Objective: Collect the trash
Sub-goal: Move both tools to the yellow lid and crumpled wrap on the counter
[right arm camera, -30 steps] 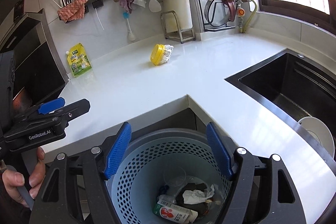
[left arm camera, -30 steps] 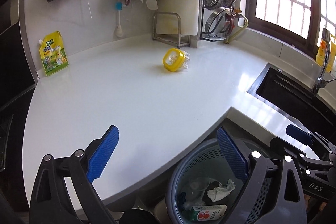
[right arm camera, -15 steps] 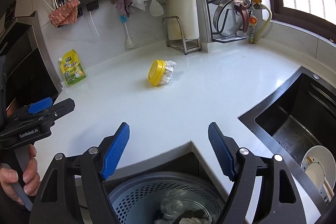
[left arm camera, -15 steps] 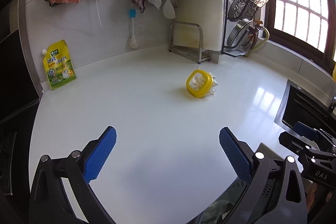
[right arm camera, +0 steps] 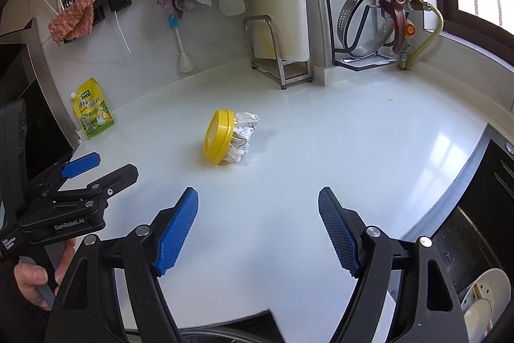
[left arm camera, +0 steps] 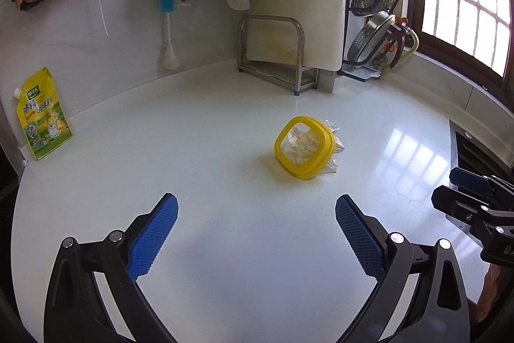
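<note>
Left wrist view: nearest the lens, the left gripper [left arm camera: 256,222] is seen with its blue pads spread wide and nothing between them, hovering above the white counter [left arm camera: 225,262]; in the right wrist view the right gripper [right arm camera: 258,222] is likewise held wide apart and empty. Farther on, lying on its side in the middle of the counter and well apart from both, is the trash: a crumpled clear plastic container [left arm camera: 331,147] capped by a yellow lid [left arm camera: 302,147]. It is judged to be light and nearly empty, so it may skid or roll if nudged. The crushed body is thin and soft and would likely collapse under a squeeze, while the lid rim looks stiff; a hold across the lid's edges is therefore judged most secure. Beyond it, a yellow pouch [left arm camera: 41,118] leans against the back wall.
</note>
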